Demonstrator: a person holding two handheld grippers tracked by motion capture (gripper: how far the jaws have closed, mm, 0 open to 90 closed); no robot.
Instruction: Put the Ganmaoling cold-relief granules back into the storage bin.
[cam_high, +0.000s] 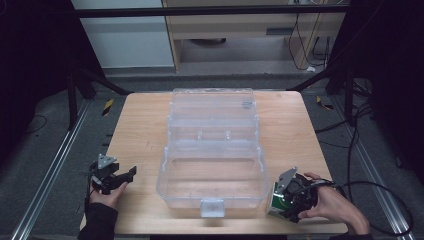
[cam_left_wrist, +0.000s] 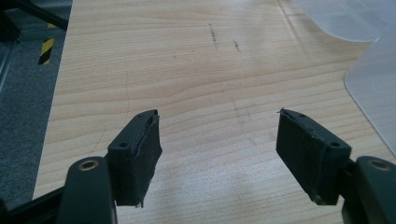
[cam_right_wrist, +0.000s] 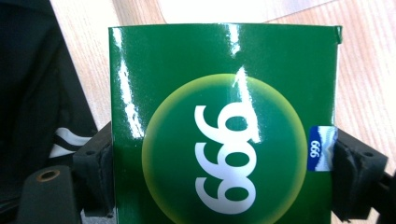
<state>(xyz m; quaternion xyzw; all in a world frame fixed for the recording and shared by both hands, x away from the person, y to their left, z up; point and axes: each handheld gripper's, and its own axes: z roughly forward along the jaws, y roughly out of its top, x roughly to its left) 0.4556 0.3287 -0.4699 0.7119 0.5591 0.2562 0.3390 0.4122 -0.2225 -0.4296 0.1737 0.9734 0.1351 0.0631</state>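
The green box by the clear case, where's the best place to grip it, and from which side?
Grip the green box across its two narrow side edges, coming along its broad printed face; the right gripper is shut on it that way, pads on flat parallel sides.

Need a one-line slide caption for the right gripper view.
Right gripper clamps a glossy green box printed 999, above the wooden table.

Box front: my right gripper view shows a green box with white digits in a yellow-green circle; turned as they stand they read "666" or "999", I cannot tell which.
Box side label: a small blue tab carries the same three digits in white.
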